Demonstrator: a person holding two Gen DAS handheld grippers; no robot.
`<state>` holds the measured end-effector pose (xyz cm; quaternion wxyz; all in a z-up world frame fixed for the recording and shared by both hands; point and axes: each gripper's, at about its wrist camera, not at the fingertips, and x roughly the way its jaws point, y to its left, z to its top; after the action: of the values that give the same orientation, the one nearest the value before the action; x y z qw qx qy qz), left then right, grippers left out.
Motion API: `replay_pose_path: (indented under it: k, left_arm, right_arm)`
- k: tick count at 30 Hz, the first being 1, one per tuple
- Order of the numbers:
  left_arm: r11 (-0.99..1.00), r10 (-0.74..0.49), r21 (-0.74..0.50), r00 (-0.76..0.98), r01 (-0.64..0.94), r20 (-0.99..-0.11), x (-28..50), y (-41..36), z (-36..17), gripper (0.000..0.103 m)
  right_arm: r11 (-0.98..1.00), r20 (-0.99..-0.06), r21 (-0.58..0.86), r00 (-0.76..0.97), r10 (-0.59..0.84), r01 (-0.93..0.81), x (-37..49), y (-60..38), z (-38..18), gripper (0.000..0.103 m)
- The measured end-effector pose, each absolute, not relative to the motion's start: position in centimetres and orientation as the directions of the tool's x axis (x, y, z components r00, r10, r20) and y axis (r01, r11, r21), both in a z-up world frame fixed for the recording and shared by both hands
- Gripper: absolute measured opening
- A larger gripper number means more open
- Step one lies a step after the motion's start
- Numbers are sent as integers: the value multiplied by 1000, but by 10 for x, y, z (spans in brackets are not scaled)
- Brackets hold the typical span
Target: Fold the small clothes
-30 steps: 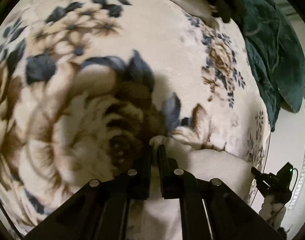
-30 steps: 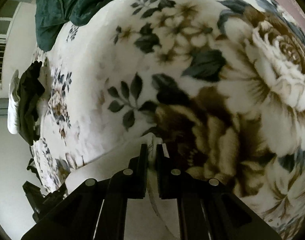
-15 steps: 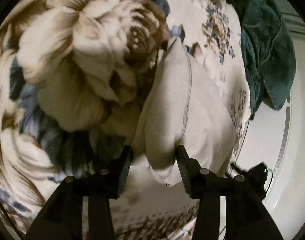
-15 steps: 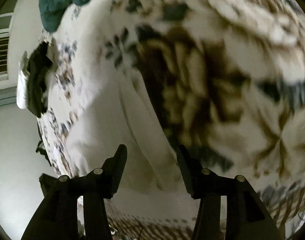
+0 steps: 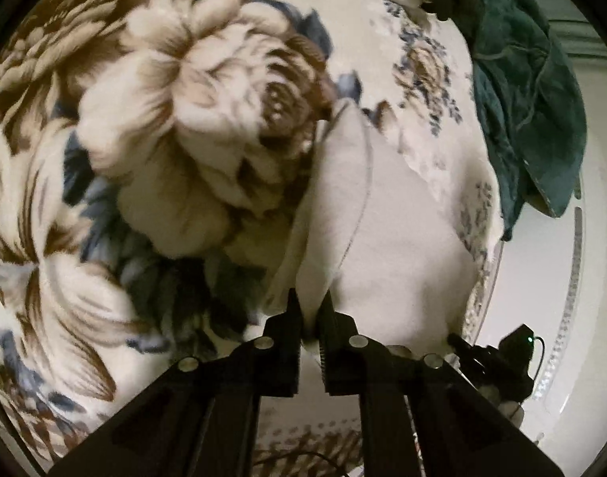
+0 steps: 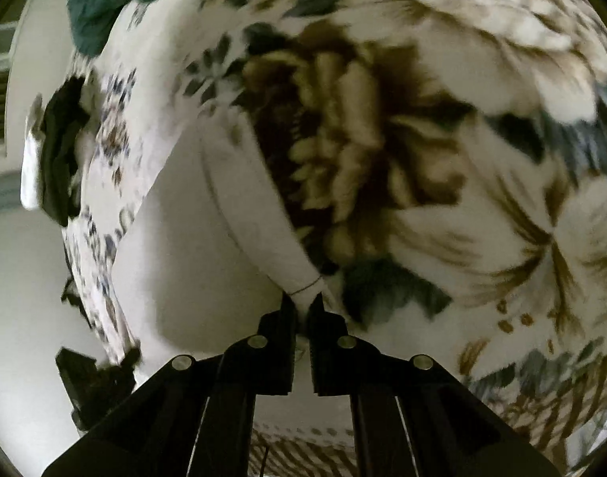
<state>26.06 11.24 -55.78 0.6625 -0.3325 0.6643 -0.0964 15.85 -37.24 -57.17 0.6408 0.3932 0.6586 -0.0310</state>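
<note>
My left tongs (image 5: 310, 310) are nearly closed, pinching the near edge of the small cream cotton garment (image 5: 383, 238), which stretches away from the tips across the plush floral blanket (image 5: 176, 127). My right tongs (image 6: 302, 305) are clamped on the stitched corner of that same garment (image 6: 239, 198), its body spreading left and ahead.
</note>
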Motion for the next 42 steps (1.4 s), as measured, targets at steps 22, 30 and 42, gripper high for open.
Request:
replay_pose_path:
  k: [22,30,42]
  left_arm:
    - [671,-711,-706,75,-226,-699,333,76,-617,66]
    - [692,-686,-700,143,-174,-714,333,70,-592,15]
    - [697,-683,-711,214,-93,-698,379,104,-481,15]
  right_arm:
    - [538,-654,730,205,728,421,226,-362,-630,67]
    - [606,-702,698,198,684,382,228,-339,-613,18]
    - [671,-738,674,227,636,309,276,-305,-499,16]
